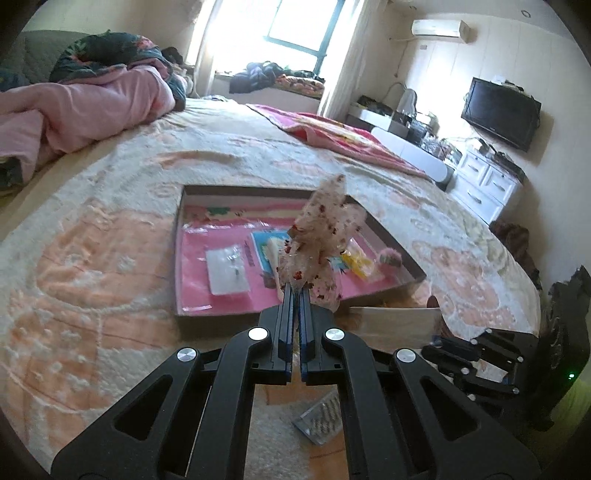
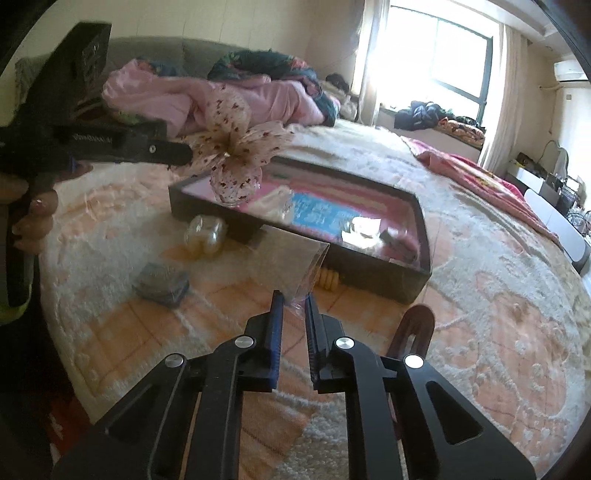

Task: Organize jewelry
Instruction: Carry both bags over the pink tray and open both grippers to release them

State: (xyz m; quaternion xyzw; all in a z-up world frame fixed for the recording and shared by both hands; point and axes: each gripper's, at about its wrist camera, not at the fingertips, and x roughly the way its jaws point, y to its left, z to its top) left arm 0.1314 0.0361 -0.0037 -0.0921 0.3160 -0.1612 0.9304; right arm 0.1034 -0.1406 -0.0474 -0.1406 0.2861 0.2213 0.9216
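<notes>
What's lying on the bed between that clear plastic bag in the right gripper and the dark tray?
In the right wrist view, a small yellow ridged piece lies on the bedspread between the clear bag and the tray, against its near wall.

Cream bow (image 1: 325, 229) with red flecks; black tray (image 2: 373, 273), pink lining; peach-and-cream bedspread (image 1: 110, 258); pink quilt (image 1: 85, 107).

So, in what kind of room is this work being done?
Most likely a home bedroom: a wide bed with a pink quilt, a wall-mounted television, and an air conditioner by the window.
</notes>
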